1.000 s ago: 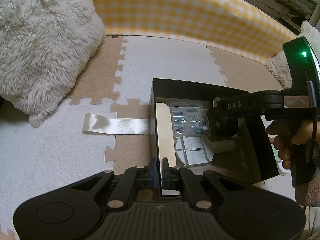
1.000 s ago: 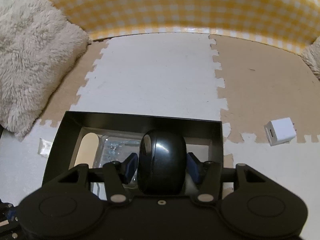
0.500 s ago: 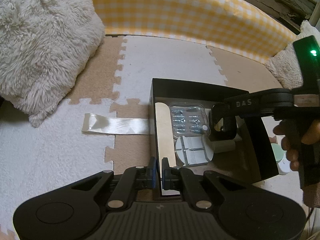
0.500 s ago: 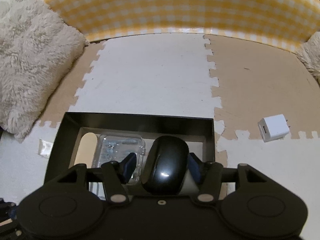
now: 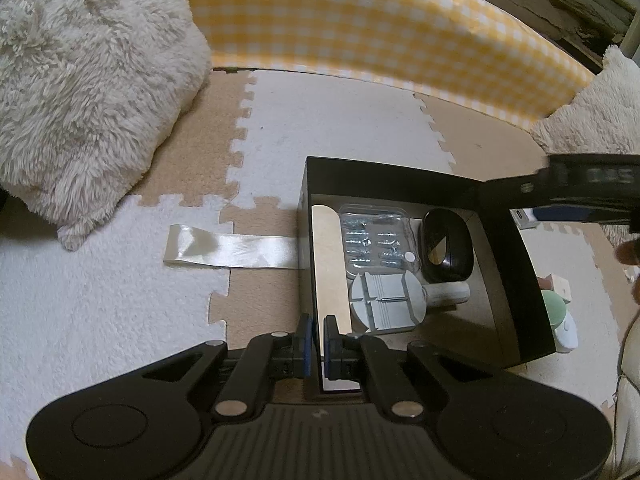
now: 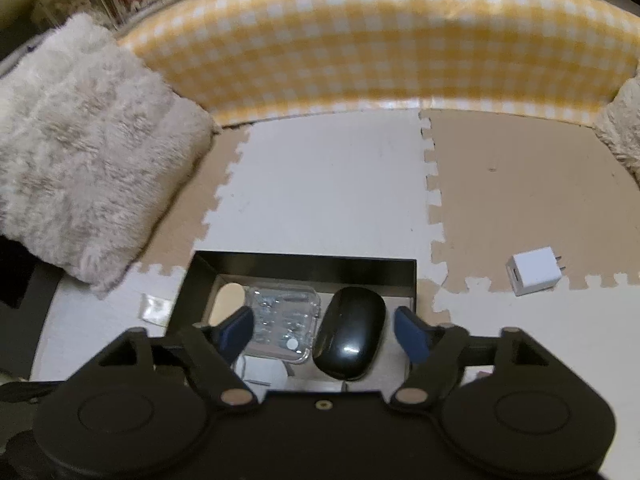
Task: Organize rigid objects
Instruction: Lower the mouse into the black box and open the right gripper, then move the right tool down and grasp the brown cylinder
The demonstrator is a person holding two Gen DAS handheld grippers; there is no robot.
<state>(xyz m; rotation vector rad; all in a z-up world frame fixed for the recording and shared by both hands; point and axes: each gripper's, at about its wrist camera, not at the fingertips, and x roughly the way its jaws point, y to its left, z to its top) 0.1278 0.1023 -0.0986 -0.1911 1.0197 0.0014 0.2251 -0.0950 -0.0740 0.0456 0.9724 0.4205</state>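
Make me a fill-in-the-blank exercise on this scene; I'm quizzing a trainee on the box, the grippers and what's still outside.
1. The glossy black oval mouse lies inside the black rectangular ____.
2. The right gripper has its blue-padded jaws ____.
3. The left gripper is shut on the box's near ____.
4. The white cube-shaped plug charger lies on the ____ foam mat tile, outside the box.

Missing words: box; open; wall; tan

Left gripper (image 5: pixel 316 338) jaws pinched nearly closed — right gripper (image 6: pixel 324 330) jaws wide apart.
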